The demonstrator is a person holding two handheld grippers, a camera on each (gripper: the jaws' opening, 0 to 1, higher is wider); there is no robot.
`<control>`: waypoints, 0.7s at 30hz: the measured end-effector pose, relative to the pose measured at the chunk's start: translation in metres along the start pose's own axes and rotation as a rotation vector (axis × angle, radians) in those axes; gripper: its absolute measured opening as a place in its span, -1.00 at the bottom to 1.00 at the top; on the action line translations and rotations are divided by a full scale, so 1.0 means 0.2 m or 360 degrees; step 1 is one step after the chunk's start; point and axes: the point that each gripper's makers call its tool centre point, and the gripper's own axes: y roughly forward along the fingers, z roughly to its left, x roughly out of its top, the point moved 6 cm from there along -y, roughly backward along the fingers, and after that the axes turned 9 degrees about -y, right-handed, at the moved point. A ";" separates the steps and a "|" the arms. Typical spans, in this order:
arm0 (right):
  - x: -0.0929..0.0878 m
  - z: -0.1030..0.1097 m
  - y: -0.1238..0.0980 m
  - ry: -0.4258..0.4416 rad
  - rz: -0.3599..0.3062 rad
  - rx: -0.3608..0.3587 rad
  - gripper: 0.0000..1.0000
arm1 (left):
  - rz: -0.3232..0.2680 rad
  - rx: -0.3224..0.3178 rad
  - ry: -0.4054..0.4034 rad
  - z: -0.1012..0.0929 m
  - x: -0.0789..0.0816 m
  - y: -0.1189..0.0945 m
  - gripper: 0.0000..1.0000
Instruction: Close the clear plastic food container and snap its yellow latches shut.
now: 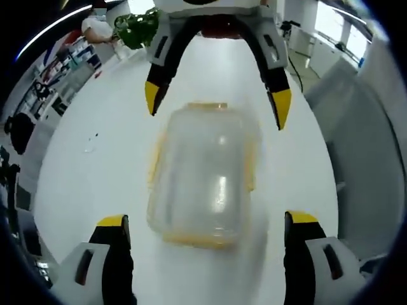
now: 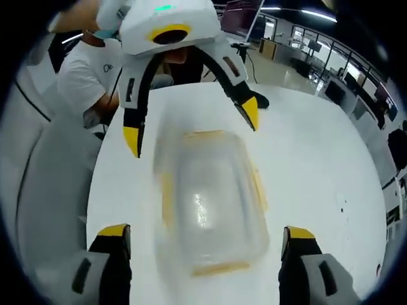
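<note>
With jaws spread wide and grasping nothing, the left gripper (image 1: 206,223) and the right gripper (image 2: 206,232) face each other across the blurred clear container (image 1: 202,175) with yellow latches (image 2: 259,188), which lies between them on the white table (image 1: 108,159).

The container (image 1: 202,175) lies on the desk (image 1: 102,165), between the two grippers, which face each other across it. In the left gripper view the left gripper (image 1: 206,229) is at the near end and the right gripper (image 1: 216,105) beyond the far end. A plant (image 1: 137,27) stands at the desk's far edge. In the right gripper view a person (image 2: 89,70) sits behind the left gripper (image 2: 191,130).
</note>
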 end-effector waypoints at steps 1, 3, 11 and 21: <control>0.00 0.01 -0.01 0.0021 -0.0026 -0.0012 0.98 | -0.0031 0.0008 -0.0045 0.00 0.00 -0.01 0.98; 0.01 0.03 -0.02 0.0053 -0.0062 -0.0020 0.98 | -0.0102 0.0008 -0.0112 -0.01 0.01 -0.03 0.98; -0.01 0.09 -0.09 0.0173 -0.0173 -0.0084 0.98 | -0.0175 0.0017 -0.0171 -0.09 -0.02 -0.09 0.98; -0.04 0.20 -0.19 0.0235 -0.0264 -0.0159 0.98 | -0.0362 0.0037 -0.0290 -0.20 -0.04 -0.20 0.98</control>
